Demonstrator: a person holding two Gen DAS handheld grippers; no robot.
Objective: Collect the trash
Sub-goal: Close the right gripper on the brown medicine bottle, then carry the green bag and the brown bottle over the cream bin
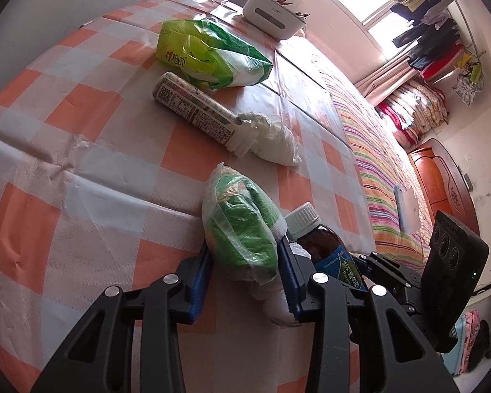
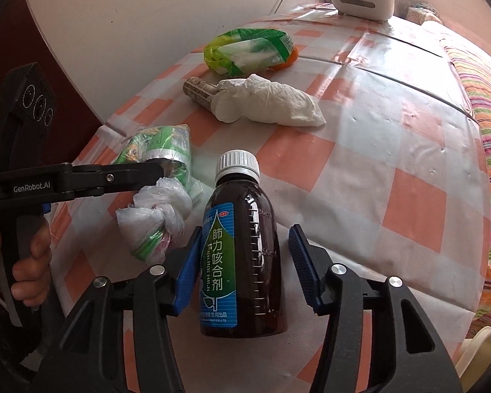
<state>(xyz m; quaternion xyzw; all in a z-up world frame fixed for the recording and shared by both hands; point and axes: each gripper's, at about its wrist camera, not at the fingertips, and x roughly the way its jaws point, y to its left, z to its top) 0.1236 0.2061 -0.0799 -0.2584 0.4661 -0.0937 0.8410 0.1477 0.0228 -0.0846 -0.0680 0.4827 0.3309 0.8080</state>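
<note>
The left claw is clenched on a knotted clear plastic bag stuffed with green wrappers, both blue pads being pressed against its sides where it lies at the near edge of the table covered with an orange-and-white checked plastic cloth. In the right wrist view the same left claw is seen from the side, gripped by a person's hand. The right claw is set around a brown plastic medicine bottle with a white ribbed cap and a blue-green label, which stands upright just beside the bag; its left pad is laid against the label, while a narrow gap is seen at the other pad, so a full grasp cannot be told. Further out on the table, a slim printed bottle lying on its side is seen with a crumpled white tissue touching its mouth. Beyond it lies a green-and-white plastic packet, and at the far end a white rounded container is placed. A bed with a striped cover is seen beside the table.
</note>
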